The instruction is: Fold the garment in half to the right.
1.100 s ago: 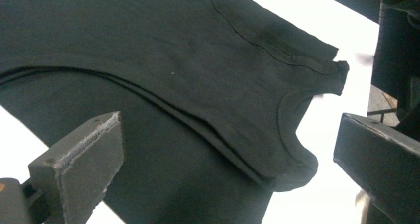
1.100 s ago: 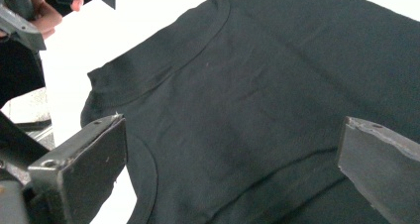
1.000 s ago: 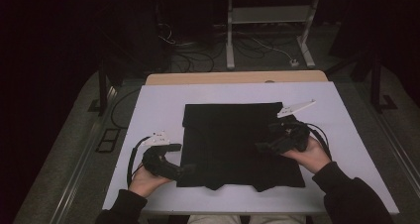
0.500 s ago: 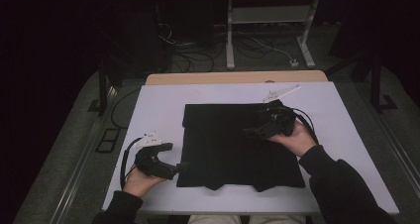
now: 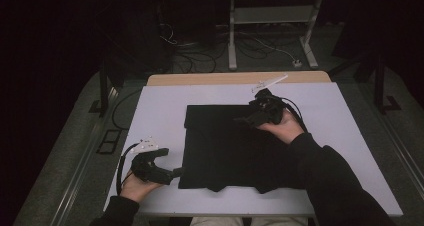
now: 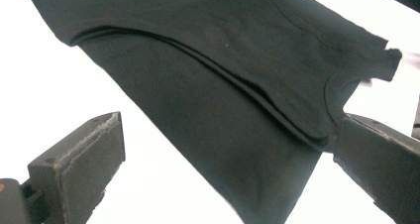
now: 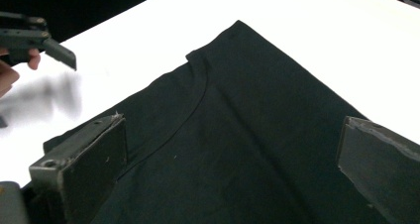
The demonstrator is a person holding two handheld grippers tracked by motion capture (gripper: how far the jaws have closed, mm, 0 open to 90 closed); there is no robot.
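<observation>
Across the middle of the white counter lies the black T-shirt, partly folded into a rough square, its collar and sleeve ends at the near edge by my body. My left tool sits low at the shirt's near-left corner, jaws spread wide and holding nothing; in the left gripper view the stacked layers and the curved neckline run between the two pads, with one jaw right beside the folded edge. My right tool hovers over the far-right part of the cloth, also gaping and empty, looking down along the fabric toward the collar.

I judge the step in hand to be taking hold of two points for the next fold. To do it well I would bring each tool down on a double edge, catch all layers together rather than only the top one, and close both before lifting, so the fold stays square.

Bare counter shows on every side of the shirt, widest to the left and right. The near edge is close to the hem, so I would carry the cloth away from me, not toward it.
</observation>
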